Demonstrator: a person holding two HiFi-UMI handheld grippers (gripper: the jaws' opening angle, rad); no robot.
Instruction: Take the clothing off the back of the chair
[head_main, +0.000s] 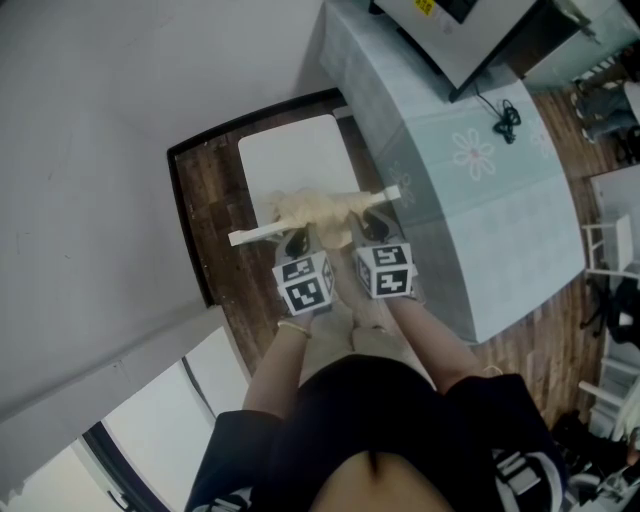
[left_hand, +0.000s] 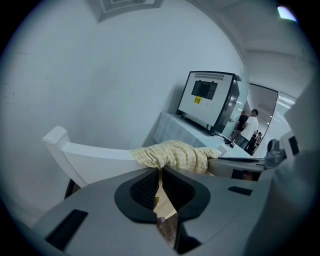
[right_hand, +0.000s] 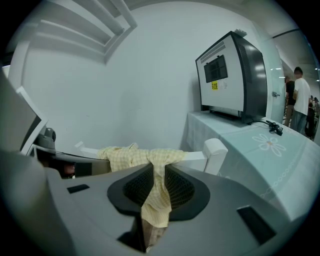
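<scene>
A pale yellow checked piece of clothing (head_main: 318, 207) lies draped over the top rail of a white chair's back (head_main: 255, 235). Both grippers hold it from the near side, side by side. My left gripper (head_main: 297, 243) is shut on a fold of the cloth; in the left gripper view the fabric (left_hand: 175, 155) runs down into the narrow slit between the pads of the left gripper (left_hand: 160, 172). My right gripper (head_main: 372, 230) is shut on another hanging fold; the cloth (right_hand: 135, 156) drops from the rail (right_hand: 212, 150) between the pads of the right gripper (right_hand: 159, 175).
The chair's white seat (head_main: 295, 160) lies beyond the rail, close to a white wall (head_main: 100, 150). To the right stands a table with a pale flowered cloth (head_main: 480, 200) bearing a large grey appliance (right_hand: 232, 75) and a cable. People stand far off (right_hand: 301, 95).
</scene>
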